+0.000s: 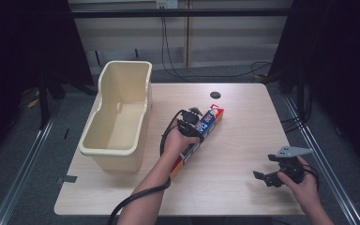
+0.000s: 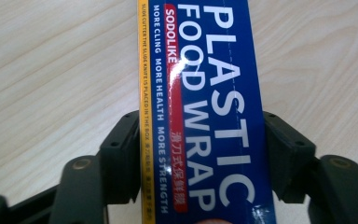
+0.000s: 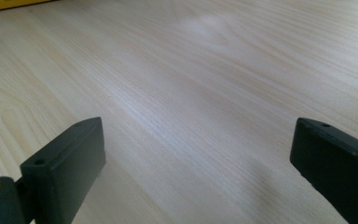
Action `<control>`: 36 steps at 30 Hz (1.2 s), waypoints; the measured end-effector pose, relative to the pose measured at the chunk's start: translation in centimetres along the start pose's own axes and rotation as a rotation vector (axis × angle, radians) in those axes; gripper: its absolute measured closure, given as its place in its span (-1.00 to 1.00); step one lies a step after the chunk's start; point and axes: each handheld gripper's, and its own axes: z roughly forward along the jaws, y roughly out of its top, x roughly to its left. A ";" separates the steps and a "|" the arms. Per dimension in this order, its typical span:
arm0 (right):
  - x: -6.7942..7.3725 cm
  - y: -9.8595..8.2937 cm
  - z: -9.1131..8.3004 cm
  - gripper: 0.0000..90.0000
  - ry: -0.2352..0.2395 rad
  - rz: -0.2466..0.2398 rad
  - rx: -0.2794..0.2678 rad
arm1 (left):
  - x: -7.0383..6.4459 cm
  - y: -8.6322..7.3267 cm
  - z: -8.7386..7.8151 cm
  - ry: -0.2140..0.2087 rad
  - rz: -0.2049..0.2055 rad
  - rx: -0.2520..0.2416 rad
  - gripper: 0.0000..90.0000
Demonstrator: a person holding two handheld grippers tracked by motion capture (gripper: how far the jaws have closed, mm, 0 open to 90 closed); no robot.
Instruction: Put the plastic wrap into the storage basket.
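A long blue plastic wrap box [image 1: 212, 118] with a yellow edge lies slantwise on the middle of the wooden table [image 1: 248, 126]. My left gripper [image 1: 191, 123] comes down over its far half. In the left gripper view the box [image 2: 205, 93] runs up between the two jaws, and both pads press its long sides, so the left gripper [image 2: 203, 156] is shut on it. My right gripper [image 1: 264, 167] hovers low near the table's front right, open with nothing between its fingers [image 3: 65, 163]. A strip of the box's yellow edge [image 3: 9, 4] shows far off.
A cream plastic bin [image 1: 104, 151] stands open on the table's left side, beside the box. A dark round cable hole [image 1: 215, 95] sits near the far edge. Cables trail on the floor behind the table.
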 end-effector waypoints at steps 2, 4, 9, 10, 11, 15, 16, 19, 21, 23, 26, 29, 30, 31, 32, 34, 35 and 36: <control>0.0 0.0 0.0 -0.93 0.000 0.004 0.001 | -0.1 0.2 0.0 0.009 -0.006 0.022 -0.11; 0.1 0.0 0.0 -0.93 -0.001 0.003 0.004 | 0.0 0.5 -0.3 0.009 0.004 0.054 -0.10; 0.0 0.0 0.0 -0.93 0.002 0.003 0.000 | -0.1 1.1 -1.5 -0.018 -0.019 0.079 -0.09; 0.0 0.0 0.0 -0.93 0.000 0.003 0.000 | -0.2 1.3 -1.8 -0.014 -0.010 0.093 -0.09; 0.0 0.0 0.0 -0.93 0.000 0.003 0.000 | -0.4 1.4 -2.0 -0.008 -0.015 0.092 -0.09; 0.1 0.1 0.0 -0.93 0.002 -0.003 -0.003 | -0.1 1.8 -3.2 -0.040 -0.033 0.100 -0.09; 0.1 0.1 0.0 -0.93 0.002 -0.003 -0.003 | -0.2 1.9 -3.5 -0.036 -0.033 0.093 -0.09; 0.1 0.1 0.0 -0.93 0.001 -0.004 -0.002 | -0.2 2.3 -4.7 -0.019 -0.028 0.114 -0.09; 0.1 0.1 0.0 -0.93 0.001 -0.006 -0.001 | 0.0 2.5 -5.5 -0.022 -0.042 0.111 -0.09; 0.1 0.1 0.0 -0.93 0.000 -0.003 -0.001 | 0.3 2.6 -6.2 -0.030 -0.062 0.112 -0.09; 0.2 0.1 0.0 -0.93 -0.004 -0.006 -0.003 | 0.7 2.8 -7.5 -0.022 -0.065 0.116 -0.09; 0.2 0.2 0.0 -0.93 -0.005 -0.013 -0.003 | 1.2 2.9 -8.7 -0.015 -0.074 0.113 -0.09; 0.2 0.2 0.0 -0.93 -0.005 -0.010 -0.001 | 1.3 2.9 -9.1 -0.014 -0.084 0.104 -0.09; 0.2 0.2 0.1 -0.93 -0.003 -0.013 0.001 | 1.4 2.9 -9.5 -0.008 -0.089 0.109 -0.09; 0.3 0.2 0.1 -0.93 -0.005 -0.014 0.002 | 1.5 3.0 -9.8 -0.003 -0.094 0.104 -0.09; 0.3 0.2 0.1 -0.93 -0.005 -0.016 0.001 | 1.8 3.0 -10.6 0.005 -0.090 0.108 -0.09; 0.3 0.2 0.1 -0.93 -0.005 -0.016 0.000 | 1.9 3.0 -10.8 0.006 -0.097 0.103 -0.09; 0.3 0.2 0.1 -0.93 -0.004 -0.017 0.001 | 2.0 3.0 -11.2 0.008 -0.105 0.103 -0.09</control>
